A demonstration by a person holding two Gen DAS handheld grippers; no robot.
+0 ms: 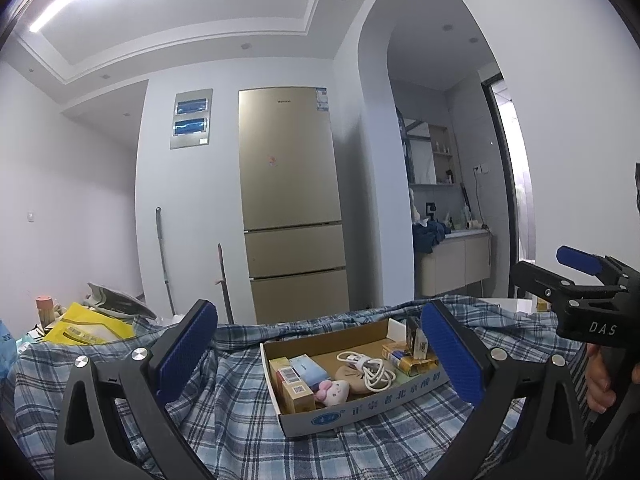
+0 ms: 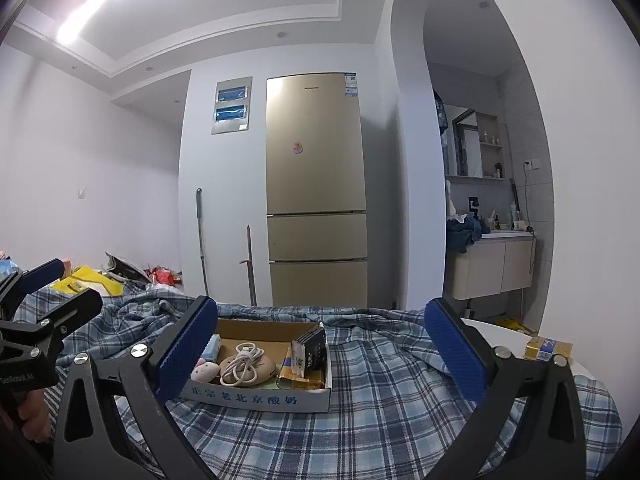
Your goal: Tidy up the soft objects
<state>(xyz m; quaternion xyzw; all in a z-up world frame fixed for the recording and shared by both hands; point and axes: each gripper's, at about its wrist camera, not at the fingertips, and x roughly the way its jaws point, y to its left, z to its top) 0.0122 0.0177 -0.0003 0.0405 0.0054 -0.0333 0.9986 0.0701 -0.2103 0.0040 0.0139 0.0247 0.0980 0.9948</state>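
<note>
claws: left claw (image 1: 320, 354) wide open, empty; right claw (image 2: 328, 346) likewise | cardboard box (image 1: 360, 408): 1 | plush toys: 2, possibly — pink plush (image 1: 331, 391), tan plush (image 1: 354, 376) | white cable (image 1: 370, 366): 1

Left gripper (image 1: 318, 344): matte black frame w/ triangular cutouts, silver round screws near finger bases, fingers (image 1: 188, 344) faced w/ blue ribbed pads.
Right gripper (image 2: 320, 346): same build, blue textured pads, silver screws; white "DAS" lettering on side.
Bare skin of hand (image 1: 598, 376) on black handle behind it.
</note>
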